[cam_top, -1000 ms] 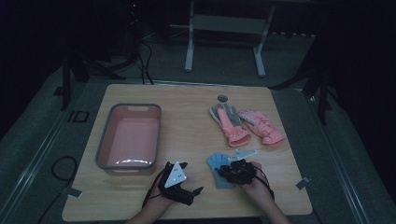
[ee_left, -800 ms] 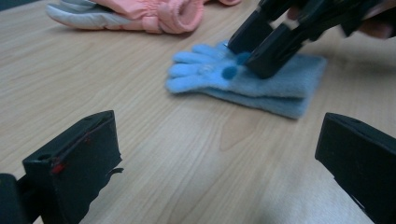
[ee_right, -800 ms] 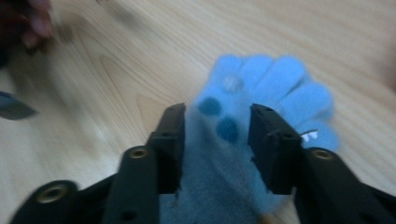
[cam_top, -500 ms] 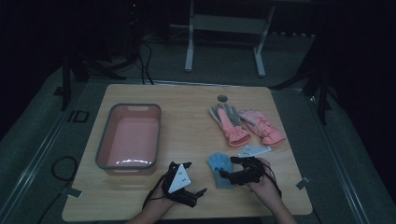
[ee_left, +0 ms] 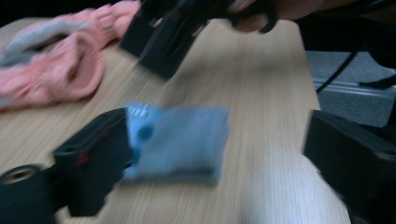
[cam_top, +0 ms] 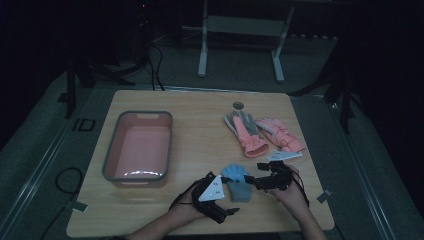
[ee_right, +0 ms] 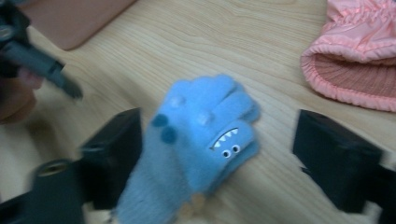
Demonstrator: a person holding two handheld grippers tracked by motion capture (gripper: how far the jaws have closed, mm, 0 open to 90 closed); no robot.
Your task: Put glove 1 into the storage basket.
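Blue glove point(cam_top: 239, 181) lies flat near the front edge of the bench point(cam_top: 200, 107), a bit right of centre, between both grippers. Monster face with teeth and eyes shows on it in the right gripper view point(ee_right: 205, 135).

Right gripper point(cam_top: 261, 181): jaws wide open, straddling the glove, one jaw each side, nothing pinched yet. In the right gripper view the glove sits between the jaws, close against the left one; contact can't be confirmed.

Left gripper point(cam_top: 220, 192): jaws also wide open. In the left gripper view point(ee_left: 205, 154) the glove point(ee_left: 180, 142) sits against one jaw, the other jaw well clear. No hold; the frame is blurred.

Pink tub point(cam_top: 139, 147) toward the left edge holds nothing. Two pink gloves point(cam_top: 262, 134) lie side by side toward the back right; a white tag point(cam_top: 284, 156) lies just in front of them. Small round disc point(cam_top: 238, 105) sits on the bench behind the gloves.

Progress, as a judgement: very early. Grippers are in place around the blue glove, but it isn't grasped or lifted. If the gloves go in the tub, all three are left: grasp, carry to the left side, drop, then repeat for the pink pair.
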